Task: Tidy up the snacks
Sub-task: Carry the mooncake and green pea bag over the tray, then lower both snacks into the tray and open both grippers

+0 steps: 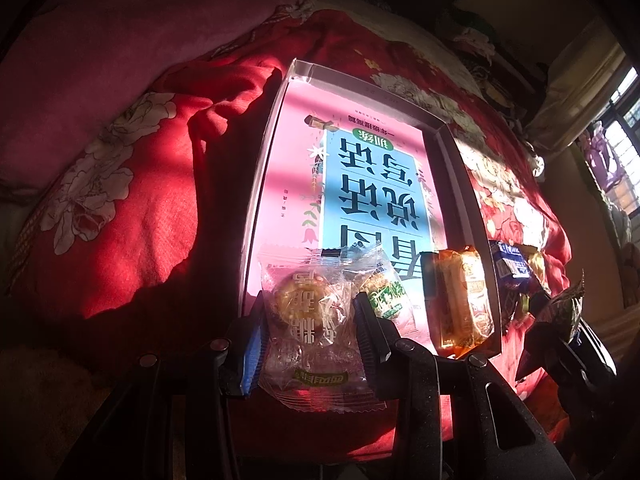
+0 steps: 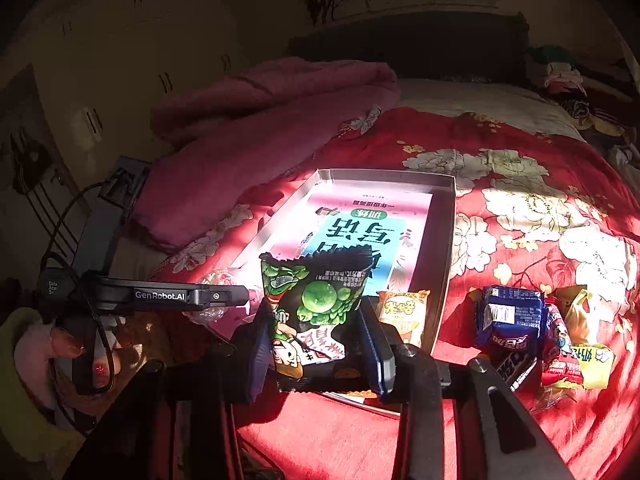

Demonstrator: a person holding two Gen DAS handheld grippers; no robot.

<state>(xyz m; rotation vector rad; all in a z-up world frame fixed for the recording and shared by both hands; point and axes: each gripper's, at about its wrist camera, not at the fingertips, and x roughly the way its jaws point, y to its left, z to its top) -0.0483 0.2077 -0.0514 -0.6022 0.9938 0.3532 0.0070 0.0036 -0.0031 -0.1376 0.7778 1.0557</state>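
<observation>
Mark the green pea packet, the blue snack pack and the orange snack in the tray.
green pea packet (image 2: 316,304), right wrist view, printed front.
blue snack pack (image 2: 508,320), right wrist view, top face.
orange snack (image 1: 466,300), left wrist view, wrapper middle.

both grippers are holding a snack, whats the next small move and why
Probably ease the left gripper forward and open it over the tray: its clear-wrapped pastry already hangs at the near edge, beside the orange packet lying inside.
</observation>
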